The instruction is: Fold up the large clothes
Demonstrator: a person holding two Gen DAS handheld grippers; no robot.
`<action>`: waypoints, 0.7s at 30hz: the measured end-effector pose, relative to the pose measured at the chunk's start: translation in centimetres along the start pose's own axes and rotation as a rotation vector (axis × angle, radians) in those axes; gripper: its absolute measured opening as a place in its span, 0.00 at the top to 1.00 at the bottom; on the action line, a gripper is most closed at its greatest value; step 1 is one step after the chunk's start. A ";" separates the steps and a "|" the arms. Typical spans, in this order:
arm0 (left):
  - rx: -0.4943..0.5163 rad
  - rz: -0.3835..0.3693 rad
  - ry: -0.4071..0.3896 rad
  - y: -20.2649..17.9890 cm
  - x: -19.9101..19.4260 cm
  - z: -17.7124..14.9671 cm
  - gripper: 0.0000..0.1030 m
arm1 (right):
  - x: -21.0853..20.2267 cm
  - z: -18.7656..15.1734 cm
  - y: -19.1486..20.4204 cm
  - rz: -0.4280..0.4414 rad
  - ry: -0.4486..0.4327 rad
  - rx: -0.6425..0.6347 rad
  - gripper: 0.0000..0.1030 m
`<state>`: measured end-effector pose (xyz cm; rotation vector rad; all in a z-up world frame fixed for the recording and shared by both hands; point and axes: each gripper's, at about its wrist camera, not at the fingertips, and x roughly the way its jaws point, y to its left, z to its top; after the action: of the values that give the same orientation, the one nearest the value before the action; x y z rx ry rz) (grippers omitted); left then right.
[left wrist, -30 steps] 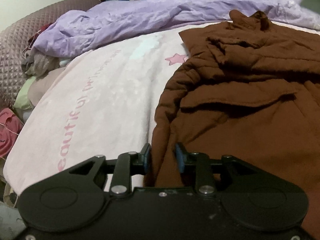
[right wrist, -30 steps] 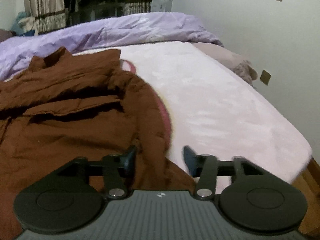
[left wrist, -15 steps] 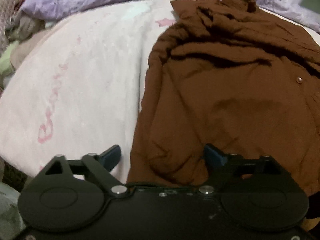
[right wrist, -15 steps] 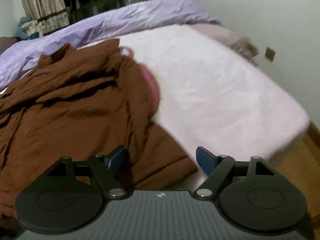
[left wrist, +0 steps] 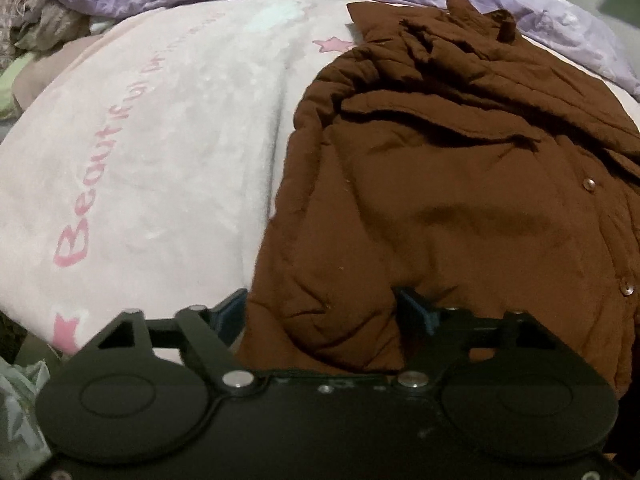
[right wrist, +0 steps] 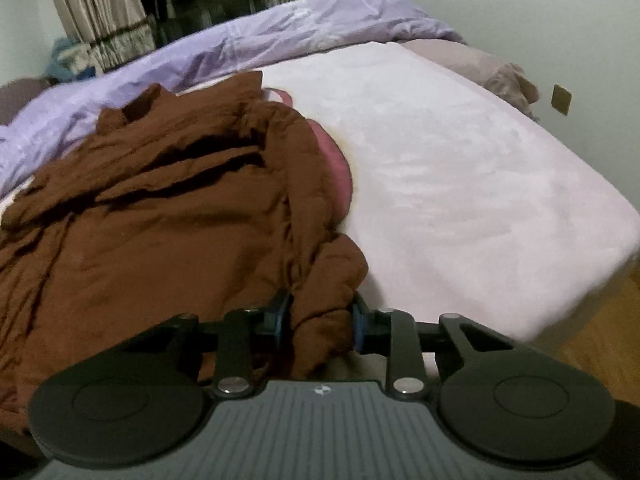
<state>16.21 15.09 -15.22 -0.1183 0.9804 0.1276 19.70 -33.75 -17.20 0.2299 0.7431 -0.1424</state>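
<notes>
A large brown quilted coat (left wrist: 460,200) lies spread on a pale pink bed sheet (left wrist: 160,140), its collar toward the far side. My left gripper (left wrist: 320,308) straddles the coat's near left corner; its jaws are closing, still wide, with bunched fabric between them. In the right wrist view the coat (right wrist: 160,240) fills the left half. There my right gripper (right wrist: 320,320) is closing, its pads pinching a thick fold of the coat's near right corner.
A crumpled purple duvet (right wrist: 280,36) runs along the far side of the bed. Something pink (right wrist: 336,160) pokes out under the coat's right edge. Loose clothes (left wrist: 40,20) pile up at the far left. Wooden floor (right wrist: 600,340) shows past the bed's right corner.
Both grippers opened wide, tipped down toward the coat's near corners, then began to close. The right one now pinches a fold; the left has narrowed around the corner fabric.
</notes>
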 end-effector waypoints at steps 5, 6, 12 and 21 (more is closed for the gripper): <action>-0.011 0.020 -0.015 0.5 -0.9 0.4 0.62 | -0.7 0.5 0.5 -0.008 -0.019 0.013 0.73; -0.010 0.025 -0.016 0.5 -1.1 0.7 0.68 | -1.0 0.7 0.6 -0.009 -0.034 0.017 0.73; 0.011 0.010 -0.043 -0.5 -2.3 2.9 0.82 | -2.6 3.6 2.1 -0.021 -0.109 0.002 0.74; 0.063 0.011 -0.196 -2.8 -2.8 11.1 0.84 | -0.2 12.5 5.0 0.015 -0.214 0.014 0.82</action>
<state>24.20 13.91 -6.62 -0.0417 0.7891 0.1165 28.74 -32.11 -7.35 0.2297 0.5279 -0.1552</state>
